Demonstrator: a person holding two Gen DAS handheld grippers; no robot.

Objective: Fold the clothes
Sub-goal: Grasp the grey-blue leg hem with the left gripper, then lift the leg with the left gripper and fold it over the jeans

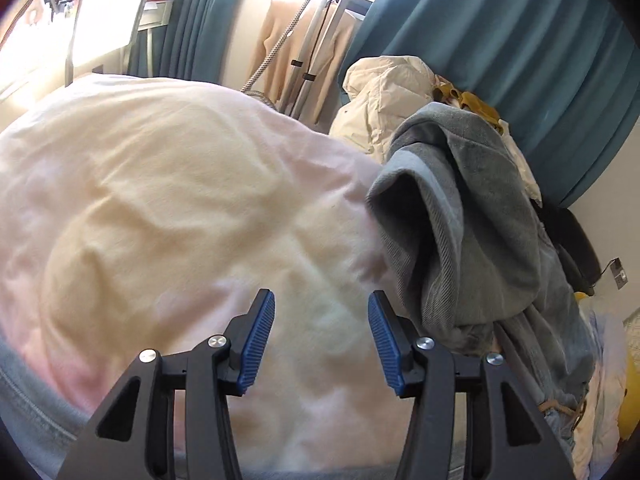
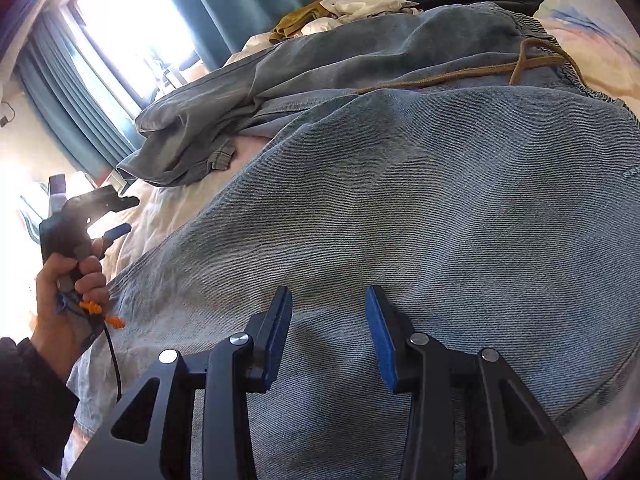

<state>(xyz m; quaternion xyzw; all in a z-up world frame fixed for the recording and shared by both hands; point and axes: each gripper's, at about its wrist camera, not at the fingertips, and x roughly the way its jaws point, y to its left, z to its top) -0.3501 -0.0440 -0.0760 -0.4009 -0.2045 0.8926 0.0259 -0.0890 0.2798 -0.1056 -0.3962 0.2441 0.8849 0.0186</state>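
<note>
The wide pale pink and cream bed cover [image 1: 168, 200], soft and wrinkled, serves as the work surface, so the clothes lie spread on it. The large faded blue denim trousers [image 2: 420, 208], a heavy twill cloth with an elastic waist and a brown drawstring cord [image 2: 520, 68], lie mostly flat, one leg broad under the right gripper and the other leg bunched in thick folds toward the window. Whether this bunching is a fold in progress or only disorder, I cannot decide. Behind, a puffy cream quilted jacket [image 1: 384, 96] waits in a heap. The right gripper [image 2: 328, 340] hovers just above the denim, its blue ribbed pads well apart and holding nothing. The left gripper [image 1: 322, 344] stands equally wide over the cover, empty, beside the bunched leg.
</note>
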